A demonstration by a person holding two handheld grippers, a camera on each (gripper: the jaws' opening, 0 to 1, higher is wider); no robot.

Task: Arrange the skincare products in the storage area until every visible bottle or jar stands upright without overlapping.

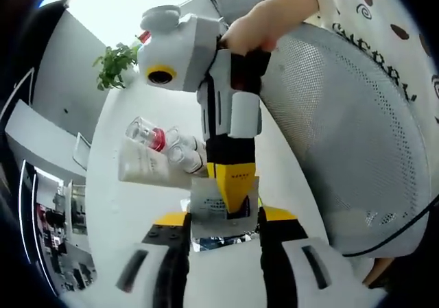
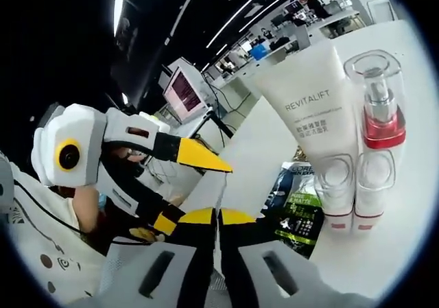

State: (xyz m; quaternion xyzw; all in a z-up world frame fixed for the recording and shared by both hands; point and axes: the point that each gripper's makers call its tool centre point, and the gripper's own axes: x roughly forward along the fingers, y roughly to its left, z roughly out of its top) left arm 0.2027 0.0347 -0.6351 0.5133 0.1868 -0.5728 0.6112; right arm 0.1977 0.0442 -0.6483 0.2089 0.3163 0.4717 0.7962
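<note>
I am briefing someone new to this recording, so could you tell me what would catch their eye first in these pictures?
In the right gripper view, a white tube printed REVITALIFT stands out beside a clear bottle with a red collar. In the left gripper view, the right gripper comes down over a small sachet on the white table, just beyond the left gripper, with a potted plant further back.

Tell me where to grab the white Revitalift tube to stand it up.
Grip the Revitalift tube across its broad body, about mid-length, coming in from its free side, away from the pump bottle with the red band lying right beside it. It lies flat on the white table.
</note>
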